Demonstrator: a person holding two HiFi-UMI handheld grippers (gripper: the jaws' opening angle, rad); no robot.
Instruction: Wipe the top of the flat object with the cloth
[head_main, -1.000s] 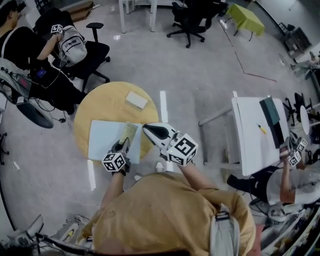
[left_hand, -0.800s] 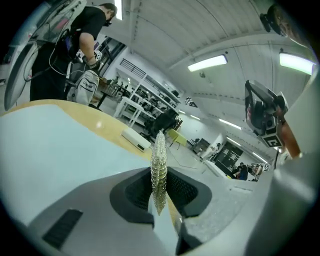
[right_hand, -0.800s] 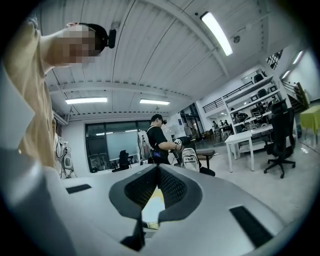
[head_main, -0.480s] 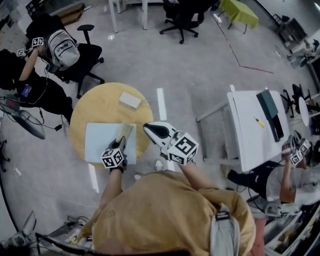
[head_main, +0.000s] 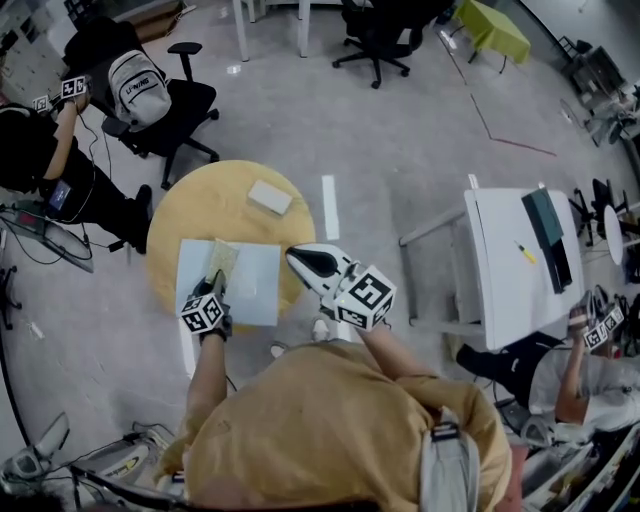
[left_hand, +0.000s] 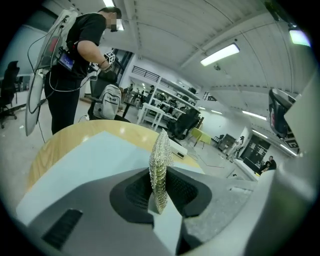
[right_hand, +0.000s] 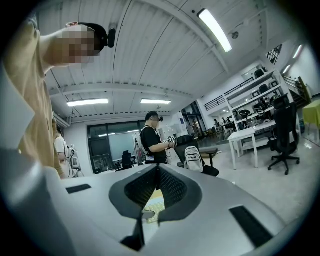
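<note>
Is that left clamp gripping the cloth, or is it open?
Shut on it: the cloth stands pinched edge-on between the left gripper's jaws.

On the round wooden tabletop (head_main: 195, 210), a small white block (head_main: 270, 197) lies toward one o'clock. A backpack (head_main: 138, 72) sits on a black chair (head_main: 190, 100) at eleven; a white desk (head_main: 497, 262) stands at three.

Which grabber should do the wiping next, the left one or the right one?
Left, I'd say. The left gripper is shut on the cloth, which already rests on the pale flat board. The right gripper is shut on nothing, off to the board's right side.
</note>
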